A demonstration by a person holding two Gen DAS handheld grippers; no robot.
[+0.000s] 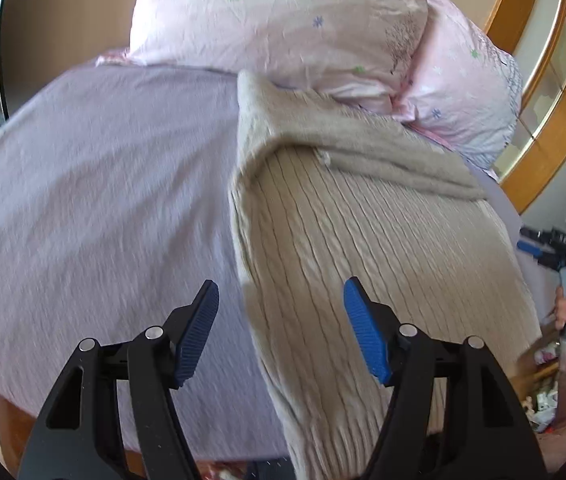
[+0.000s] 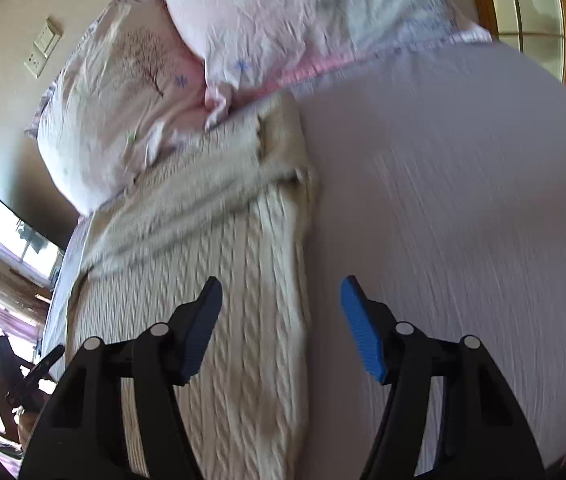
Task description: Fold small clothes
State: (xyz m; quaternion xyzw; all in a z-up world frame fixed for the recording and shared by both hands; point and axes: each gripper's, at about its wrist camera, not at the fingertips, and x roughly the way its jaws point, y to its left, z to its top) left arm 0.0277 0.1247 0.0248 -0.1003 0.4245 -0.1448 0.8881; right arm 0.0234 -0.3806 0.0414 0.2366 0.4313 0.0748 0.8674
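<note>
A beige cable-knit sweater (image 1: 363,240) lies flat on the lilac bed sheet (image 1: 95,200), with a sleeve folded across its upper part. My left gripper (image 1: 281,320) is open and empty, hovering over the sweater's left edge. The right gripper (image 1: 555,256) shows at the far right of the left wrist view, held in a hand. In the right wrist view the sweater (image 2: 223,280) lies left of centre. My right gripper (image 2: 281,320) is open and empty above the sweater's right edge and the sheet (image 2: 463,200).
Two pink patterned pillows (image 1: 283,24) (image 2: 283,12) lie at the head of the bed, touching the sweater's top. A wooden frame (image 1: 543,120) stands at the right. The left gripper (image 2: 35,376) shows at the lower left of the right wrist view.
</note>
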